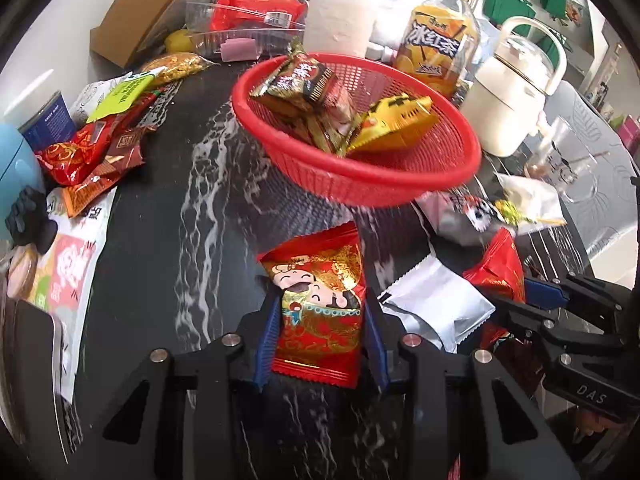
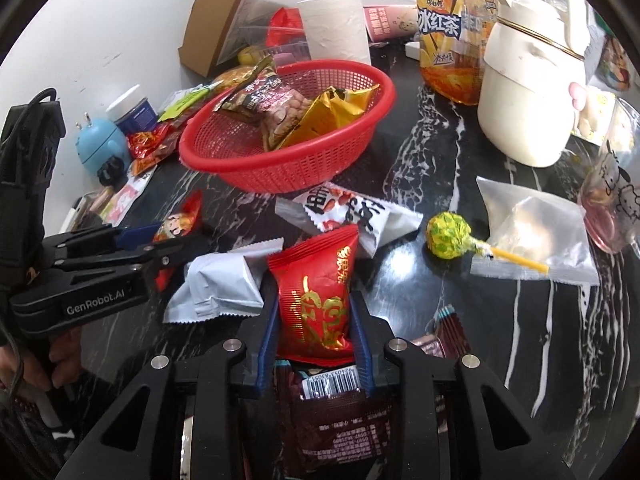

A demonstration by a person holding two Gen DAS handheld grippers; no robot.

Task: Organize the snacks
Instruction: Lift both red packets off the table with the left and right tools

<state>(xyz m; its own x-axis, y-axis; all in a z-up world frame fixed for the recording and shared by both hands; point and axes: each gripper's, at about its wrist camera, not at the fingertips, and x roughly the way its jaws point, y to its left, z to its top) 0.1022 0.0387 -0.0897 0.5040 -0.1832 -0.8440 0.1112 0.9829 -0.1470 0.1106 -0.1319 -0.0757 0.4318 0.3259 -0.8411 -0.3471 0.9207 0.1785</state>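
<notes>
A red mesh basket (image 1: 360, 188) (image 2: 280, 178) stands on the dark marble table and holds several snack packets, brown and yellow. In the left wrist view my left gripper (image 1: 322, 316) is shut on a red packet with cartoon figures (image 1: 320, 276), its blue pads pressing both sides. My right gripper (image 2: 314, 320) is shut on a red packet with gold lettering (image 2: 316, 280), just above a dark brown packet (image 2: 340, 420). Both grippers sit side by side in front of the basket; the right wrist view shows the left gripper (image 2: 168, 246) at the left.
A white-silver packet (image 2: 216, 280) lies between the grippers. A peanut packet (image 2: 344, 208), a green lollipop (image 2: 448, 236) and a clear zip bag (image 2: 532, 232) lie right of it. An iced-tea bottle (image 2: 452, 32), a white kettle (image 2: 528, 92) and a paper roll (image 2: 336, 28) stand behind. More snacks (image 1: 92, 160) are piled left.
</notes>
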